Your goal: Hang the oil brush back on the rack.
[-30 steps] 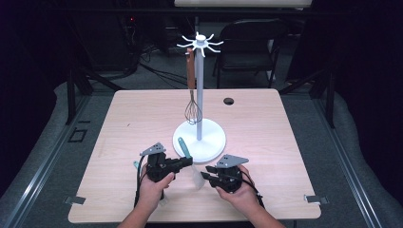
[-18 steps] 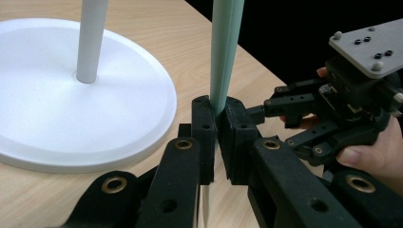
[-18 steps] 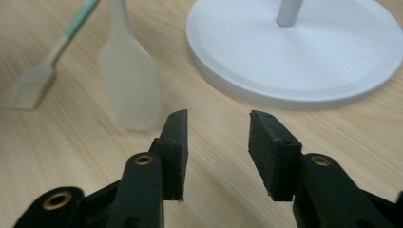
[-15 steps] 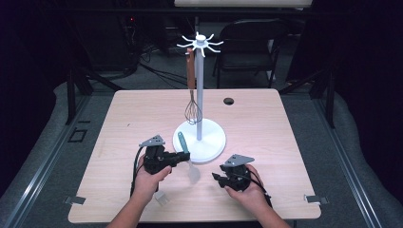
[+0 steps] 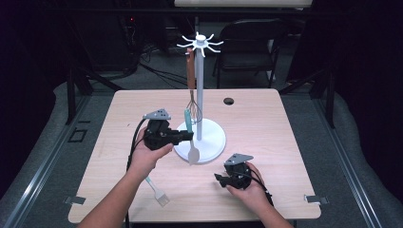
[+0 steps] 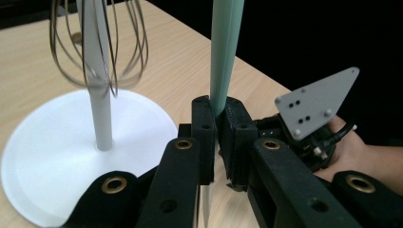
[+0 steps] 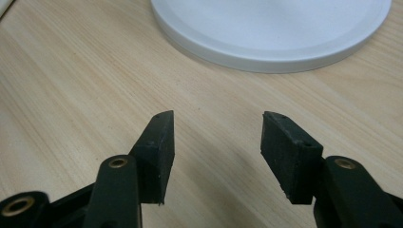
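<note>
Dark room all around, a black chair (image 5: 247, 45) at 12 o'clock behind a pale wood worktop (image 5: 119, 114) with a round hole (image 5: 228, 101). On it stands a white stand (image 5: 200, 137) with a whisk (image 5: 192, 102) hanging off its top hooks. The left hand-held gripper (image 5: 189, 136), at 9 o'clock of the stand's base, clamps a mint-handled spatula (image 5: 190, 135) upright, blade down over the base rim. A brush (image 5: 156, 191) lies at 7 o'clock. The right hand-held gripper (image 5: 218, 178), at 5 o'clock, has just been opening: jaws wide, nothing between.
</note>
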{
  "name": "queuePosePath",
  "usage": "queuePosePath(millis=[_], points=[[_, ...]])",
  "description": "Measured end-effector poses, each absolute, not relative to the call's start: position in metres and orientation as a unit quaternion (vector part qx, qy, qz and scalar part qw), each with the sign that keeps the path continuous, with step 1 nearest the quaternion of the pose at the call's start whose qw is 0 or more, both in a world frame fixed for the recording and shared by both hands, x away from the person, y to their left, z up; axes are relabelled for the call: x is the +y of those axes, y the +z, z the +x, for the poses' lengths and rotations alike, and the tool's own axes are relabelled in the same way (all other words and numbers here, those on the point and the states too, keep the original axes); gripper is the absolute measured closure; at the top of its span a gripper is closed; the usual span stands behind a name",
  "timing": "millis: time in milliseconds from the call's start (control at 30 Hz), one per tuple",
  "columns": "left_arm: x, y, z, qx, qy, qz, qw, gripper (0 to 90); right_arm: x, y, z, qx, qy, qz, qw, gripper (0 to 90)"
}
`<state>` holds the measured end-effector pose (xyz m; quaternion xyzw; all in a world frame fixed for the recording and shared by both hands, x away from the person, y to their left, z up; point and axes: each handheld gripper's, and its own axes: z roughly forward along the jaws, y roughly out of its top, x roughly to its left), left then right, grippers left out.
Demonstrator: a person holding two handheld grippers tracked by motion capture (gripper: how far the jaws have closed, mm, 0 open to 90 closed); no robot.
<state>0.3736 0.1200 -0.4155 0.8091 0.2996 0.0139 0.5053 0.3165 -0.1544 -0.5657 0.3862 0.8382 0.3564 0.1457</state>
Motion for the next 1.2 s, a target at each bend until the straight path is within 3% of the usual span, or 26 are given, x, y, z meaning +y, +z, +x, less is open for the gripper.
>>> queuePosePath(millis=[733, 1200], points=[[0.088, -0.315, 0.399, 0.253, 0.019, 0.82, 0.512, 84.9, -0.157, -0.566, 0.316, 0.837, 0.355, 0.39, 0.148, 45.3], [0.079, -0.288, 0.422, 0.266, -0.005, 0.814, 0.516, 84.9, -0.157, -0.566, 0.316, 0.835, 0.362, 0.385, 0.152, 45.3]])
